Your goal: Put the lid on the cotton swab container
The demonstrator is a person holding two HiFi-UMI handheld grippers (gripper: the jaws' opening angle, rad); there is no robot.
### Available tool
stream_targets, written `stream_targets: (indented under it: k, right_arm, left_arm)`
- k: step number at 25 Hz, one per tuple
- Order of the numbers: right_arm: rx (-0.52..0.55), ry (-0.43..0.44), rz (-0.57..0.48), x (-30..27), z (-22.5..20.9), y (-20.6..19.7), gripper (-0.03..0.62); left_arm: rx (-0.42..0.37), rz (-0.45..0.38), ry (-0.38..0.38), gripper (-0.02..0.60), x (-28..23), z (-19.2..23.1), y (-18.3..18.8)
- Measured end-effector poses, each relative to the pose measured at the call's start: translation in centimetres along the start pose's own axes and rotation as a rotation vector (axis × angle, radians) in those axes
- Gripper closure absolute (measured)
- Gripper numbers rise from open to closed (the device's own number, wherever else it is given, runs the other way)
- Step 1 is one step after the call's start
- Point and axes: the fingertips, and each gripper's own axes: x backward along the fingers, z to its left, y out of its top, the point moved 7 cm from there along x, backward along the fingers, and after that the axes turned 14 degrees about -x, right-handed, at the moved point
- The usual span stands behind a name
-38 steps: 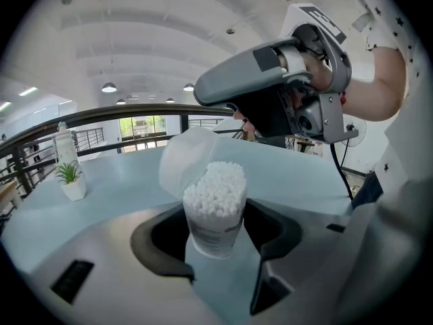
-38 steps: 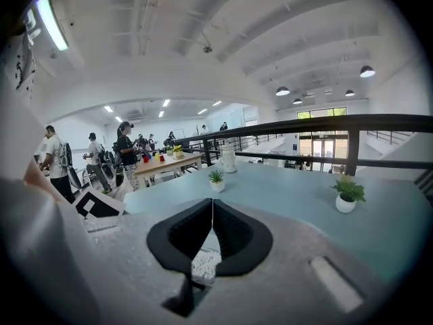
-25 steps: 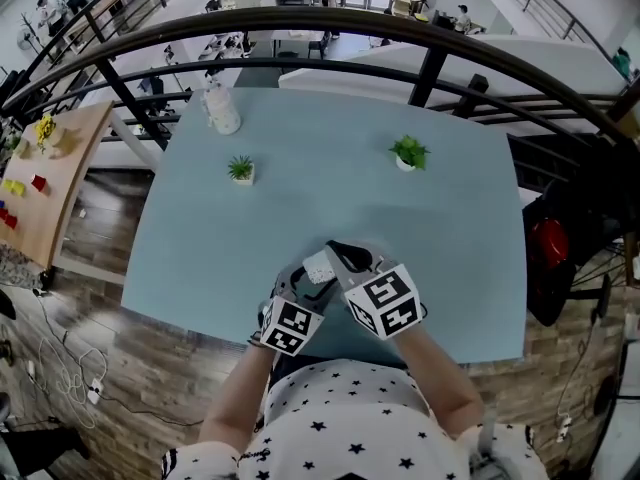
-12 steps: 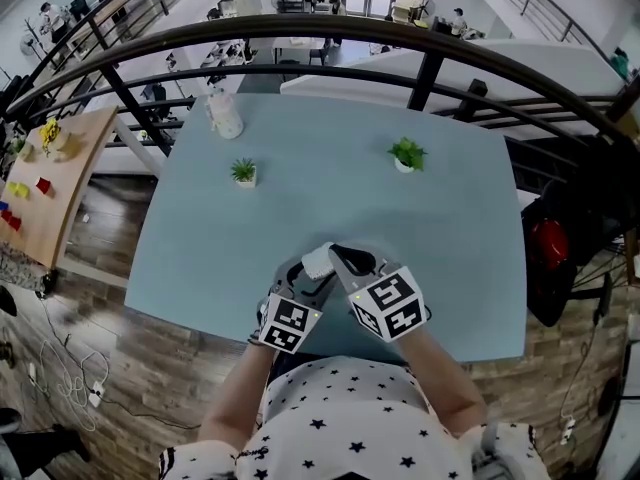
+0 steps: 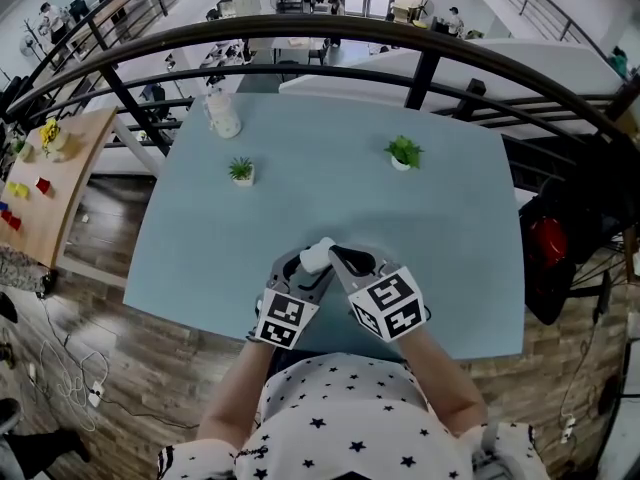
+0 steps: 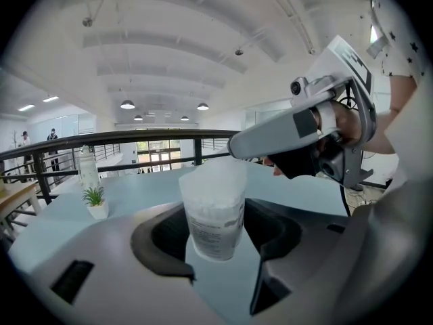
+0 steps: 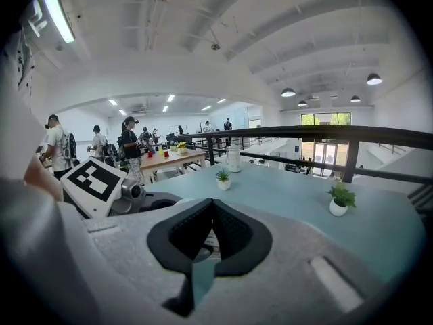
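Note:
The cotton swab container is a small frosted white tub with a printed label. It sits between the jaws of my left gripper, which is shut on it just above the blue table near the front edge. The left gripper view shows the tub upright between the dark pads. My right gripper is shut, and its closed tips reach over the tub's top. I cannot tell the lid apart from the tub's white top. In the right gripper view, the label shows behind the closed jaws.
Two small potted plants and a white bottle stand farther back on the table. A black railing runs behind it. A wooden table with toys is at the left. The person's torso is close to the front edge.
My left gripper has risen a little with the container in it, towards the right gripper's tips. The right gripper has stayed put.

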Motion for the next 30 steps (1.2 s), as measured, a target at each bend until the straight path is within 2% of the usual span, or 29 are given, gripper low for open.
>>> stream_targets:
  k: [16,25,30]
  right_arm:
    - [0.014,0.006,-0.016,0.66,0.34,-0.16,0.586]
    - [0.072,-0.009,0.014,0.85,0.4,0.3,0.588]
    - [0.073,-0.015,0.026,0.77,0.2,-0.06,0.588]
  left_arm:
    - [0.018,-0.012,0.019,0.342,0.61,-0.39,0.56]
    - [0.06,-0.023,0.023,0.345,0.52,-0.56,0.7]
    - [0.055,-0.011,0.024,0.345,0.14,-0.8,0.15]
